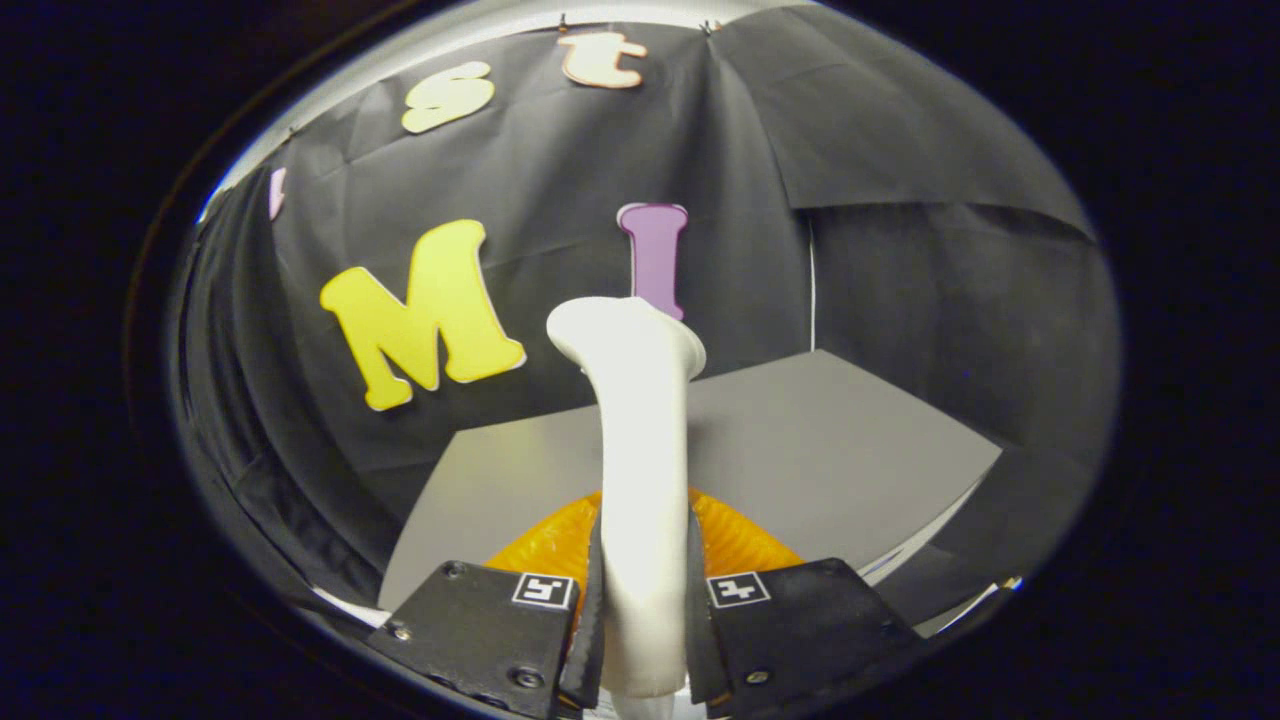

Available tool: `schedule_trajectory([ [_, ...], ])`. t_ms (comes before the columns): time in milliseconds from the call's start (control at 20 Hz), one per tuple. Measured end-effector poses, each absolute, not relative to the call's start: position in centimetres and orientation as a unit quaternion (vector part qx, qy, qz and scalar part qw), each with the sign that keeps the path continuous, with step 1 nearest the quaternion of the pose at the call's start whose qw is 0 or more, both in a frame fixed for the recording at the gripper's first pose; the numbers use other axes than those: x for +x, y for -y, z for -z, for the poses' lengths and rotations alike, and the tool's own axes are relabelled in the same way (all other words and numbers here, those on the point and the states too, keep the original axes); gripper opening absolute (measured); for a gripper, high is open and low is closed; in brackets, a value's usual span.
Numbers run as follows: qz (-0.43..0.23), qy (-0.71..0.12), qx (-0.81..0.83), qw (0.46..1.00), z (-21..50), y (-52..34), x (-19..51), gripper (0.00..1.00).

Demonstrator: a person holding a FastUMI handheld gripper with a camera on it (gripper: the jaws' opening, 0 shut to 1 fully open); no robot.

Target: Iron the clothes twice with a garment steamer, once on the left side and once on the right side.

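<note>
A white garment steamer (640,460) stands upright between my two fingers, its handle rising from them to a flared head near the booth wall. My gripper (643,600) is shut on the steamer's handle, with both fingers pressed against its sides. An orange ribbed garment (735,535) lies on the grey table (850,450) just beyond the fingers, mostly hidden behind the steamer and the gripper body.
The grey table stretches away to the right, ending at a corner where the black cloth walls (900,260) meet. Its front right edge (930,530) drops off close to the fingers.
</note>
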State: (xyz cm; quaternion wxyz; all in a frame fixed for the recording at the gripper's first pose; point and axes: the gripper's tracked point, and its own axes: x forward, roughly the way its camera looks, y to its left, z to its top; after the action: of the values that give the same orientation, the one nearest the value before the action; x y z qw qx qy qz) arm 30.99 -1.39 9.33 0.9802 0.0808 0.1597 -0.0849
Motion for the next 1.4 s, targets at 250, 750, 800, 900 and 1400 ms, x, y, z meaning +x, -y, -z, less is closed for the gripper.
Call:
schedule_trajectory([
  [250,0.084,-0.129,0.057,0.987,-11.2,-3.6,25.2,0.35],
  [750,0.075,-0.037,0.035,0.996,-14.3,-15.8,13.1,0.35],
  [800,0.073,-0.025,0.031,0.997,-14.6,-16.8,12.1,0.35],
  [900,0.07,-0.007,0.024,0.997,-15.2,-18.9,10.7,0.35],
  [1400,0.01,0.074,-0.005,0.997,-20.5,-28.1,11.6,0.35],
])
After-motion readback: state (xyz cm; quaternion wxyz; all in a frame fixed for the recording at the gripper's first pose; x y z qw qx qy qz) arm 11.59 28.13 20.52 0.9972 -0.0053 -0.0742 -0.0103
